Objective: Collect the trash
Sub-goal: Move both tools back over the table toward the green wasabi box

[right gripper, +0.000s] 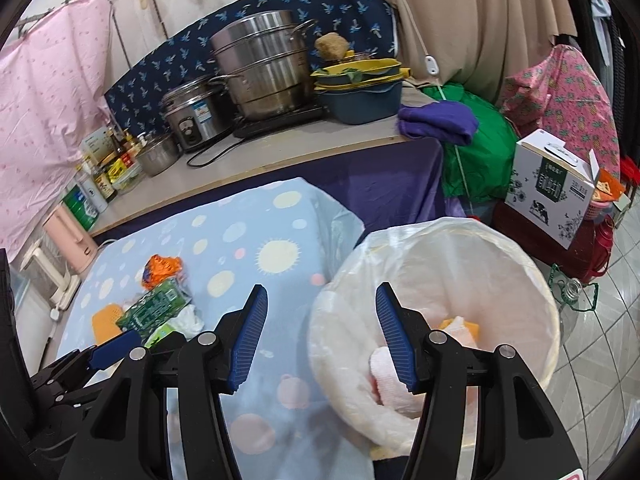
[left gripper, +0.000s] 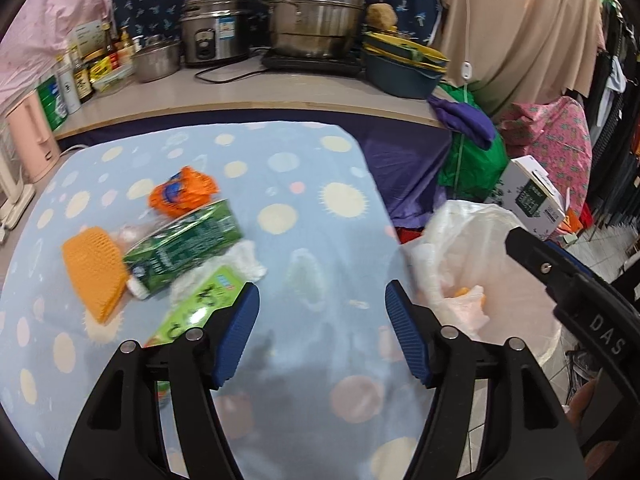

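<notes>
I see both left gripper and right gripper spread apart, holding nothing. Lined bin has some scraps inside. Green carton, orange wrapper, orange sponge wait on table. Task maybe partly done.

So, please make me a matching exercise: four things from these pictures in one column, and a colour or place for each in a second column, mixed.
Things:
1. crumpled wrapper
2. carton
3. folded cloth
4. bin

Descriptions:
a. dark green, lying on the blue spotted cloth
b. purple, at the counter's corner
c. lined with a clear bag, beside the table
d. orange, just behind the carton

Pairs: 1-d, 2-a, 3-b, 4-c
</notes>
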`<action>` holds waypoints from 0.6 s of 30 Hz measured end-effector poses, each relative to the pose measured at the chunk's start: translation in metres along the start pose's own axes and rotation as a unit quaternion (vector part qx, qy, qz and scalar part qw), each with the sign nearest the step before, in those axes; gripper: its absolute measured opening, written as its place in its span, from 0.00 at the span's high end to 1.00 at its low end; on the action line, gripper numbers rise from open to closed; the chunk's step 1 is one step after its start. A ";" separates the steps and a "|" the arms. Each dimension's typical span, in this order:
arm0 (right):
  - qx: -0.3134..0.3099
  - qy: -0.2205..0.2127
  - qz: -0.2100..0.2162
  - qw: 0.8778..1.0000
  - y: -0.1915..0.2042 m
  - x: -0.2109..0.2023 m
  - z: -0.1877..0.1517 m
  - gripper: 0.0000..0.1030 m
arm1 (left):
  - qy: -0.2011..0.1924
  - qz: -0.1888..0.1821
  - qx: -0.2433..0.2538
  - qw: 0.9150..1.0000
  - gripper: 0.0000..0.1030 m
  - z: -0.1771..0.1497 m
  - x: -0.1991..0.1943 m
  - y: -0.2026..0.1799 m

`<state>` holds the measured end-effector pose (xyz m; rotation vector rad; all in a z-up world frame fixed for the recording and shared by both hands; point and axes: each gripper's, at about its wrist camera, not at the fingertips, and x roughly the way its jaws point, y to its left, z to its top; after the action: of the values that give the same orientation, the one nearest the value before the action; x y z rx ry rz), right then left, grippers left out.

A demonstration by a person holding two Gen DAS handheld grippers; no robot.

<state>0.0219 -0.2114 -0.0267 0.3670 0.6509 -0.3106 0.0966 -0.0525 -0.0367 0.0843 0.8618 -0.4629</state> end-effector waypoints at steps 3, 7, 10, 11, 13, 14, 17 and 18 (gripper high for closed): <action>-0.010 0.005 0.007 1.000 0.019 0.003 -0.005 0.46 | 0.000 0.015 -0.010 1.000 0.36 -0.006 -0.003 0.027; -0.024 0.013 0.013 1.000 0.043 0.007 -0.012 0.46 | 0.004 0.033 -0.013 0.999 0.35 -0.017 -0.003 0.056; -0.034 0.021 0.018 0.999 0.059 0.012 -0.019 0.46 | 0.008 0.046 -0.013 0.999 0.35 -0.027 -0.003 0.075; -0.036 0.023 0.019 0.999 0.063 0.013 -0.021 0.46 | 0.010 0.049 -0.012 0.999 0.35 -0.030 -0.003 0.079; -0.040 0.028 0.023 0.999 0.072 0.016 -0.024 0.46 | 0.014 0.053 -0.008 0.998 0.34 -0.036 -0.001 0.087; -0.041 0.030 0.024 0.998 0.076 0.017 -0.026 0.47 | 0.015 0.056 -0.006 0.998 0.31 -0.039 -0.001 0.090; -0.045 0.036 0.028 0.998 0.087 0.021 -0.031 0.46 | 0.013 0.062 0.005 0.998 0.28 -0.046 0.001 0.096; -0.047 0.040 0.029 0.998 0.090 0.023 -0.033 0.46 | 0.014 0.063 0.010 0.998 0.28 -0.049 0.002 0.098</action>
<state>0.0573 -0.1210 -0.0443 0.3085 0.7287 -0.2103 0.1048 0.0467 -0.0812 0.1626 0.8739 -0.3534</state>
